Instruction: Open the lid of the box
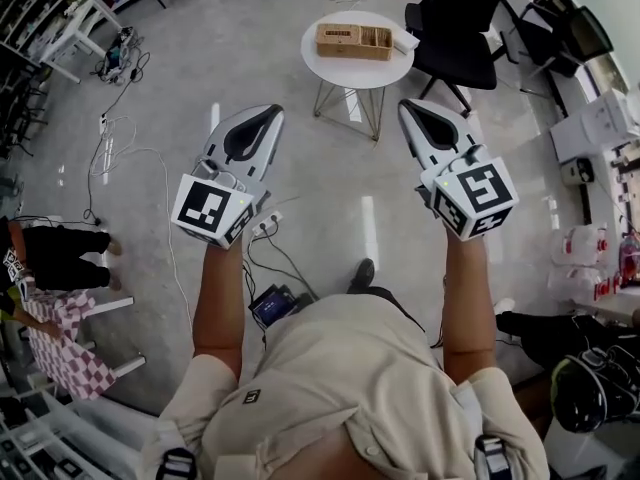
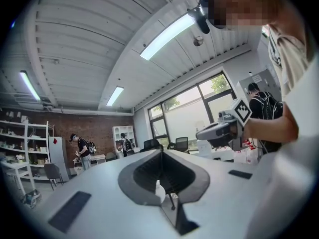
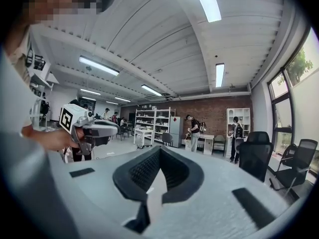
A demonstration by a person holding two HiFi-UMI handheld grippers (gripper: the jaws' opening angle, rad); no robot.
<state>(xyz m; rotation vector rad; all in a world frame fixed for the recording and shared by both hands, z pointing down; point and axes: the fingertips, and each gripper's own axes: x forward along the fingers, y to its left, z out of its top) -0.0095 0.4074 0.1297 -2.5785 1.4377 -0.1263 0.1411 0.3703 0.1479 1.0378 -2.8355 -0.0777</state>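
Both left gripper and right gripper, fingers closed and empty, hang well short of the box on its bench; arriving closed could shove it.

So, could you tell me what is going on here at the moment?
A person is standing with a two-jaw gripper in each hand, both held out roughly level in front. The left gripper and the right gripper each have their jaws together with nothing between them. Ahead stands a small round white table with a wooden box on it. Neither gripper has reached the box, and it is too small here to tell how its lid sits.
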